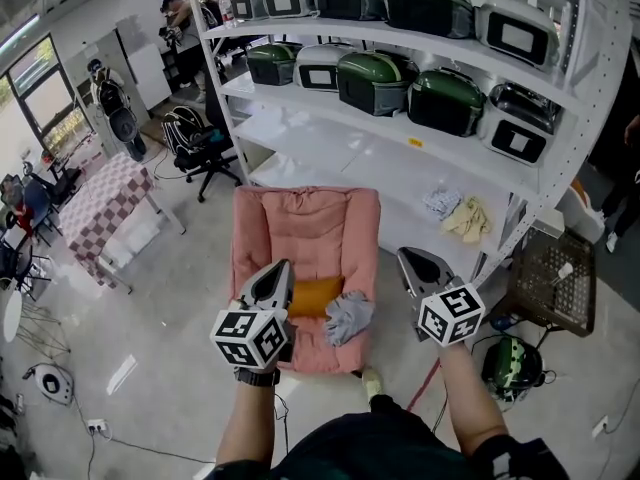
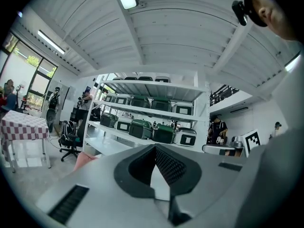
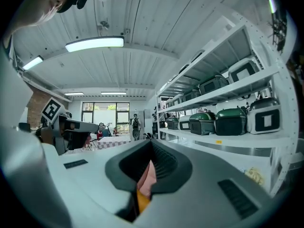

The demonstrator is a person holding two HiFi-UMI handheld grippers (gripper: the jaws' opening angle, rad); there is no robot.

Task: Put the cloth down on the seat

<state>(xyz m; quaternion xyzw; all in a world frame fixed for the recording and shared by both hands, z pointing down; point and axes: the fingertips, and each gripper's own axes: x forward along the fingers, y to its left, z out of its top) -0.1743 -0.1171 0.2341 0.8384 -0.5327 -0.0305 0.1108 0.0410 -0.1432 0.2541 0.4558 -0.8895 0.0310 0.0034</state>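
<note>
— Where's the cloth [image 1: 348,316]?
— Just below the frame's centre in the head view, crumpled and grey, lying on the pink seat [image 1: 305,230] and touching the right end of an orange cushion [image 1: 315,295].
— And the grippers?
— The left hand-held gripper [image 1: 276,280] hangs over the seat's lower left, jaws together, empty. The right hand-held gripper [image 1: 420,268] is just right of the seat, jaws also closed on nothing.

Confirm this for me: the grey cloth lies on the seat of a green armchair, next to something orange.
Not quite: the armchair is pink, not green. The head view shows the grey cloth lying on its seat, next to the orange item.
</note>
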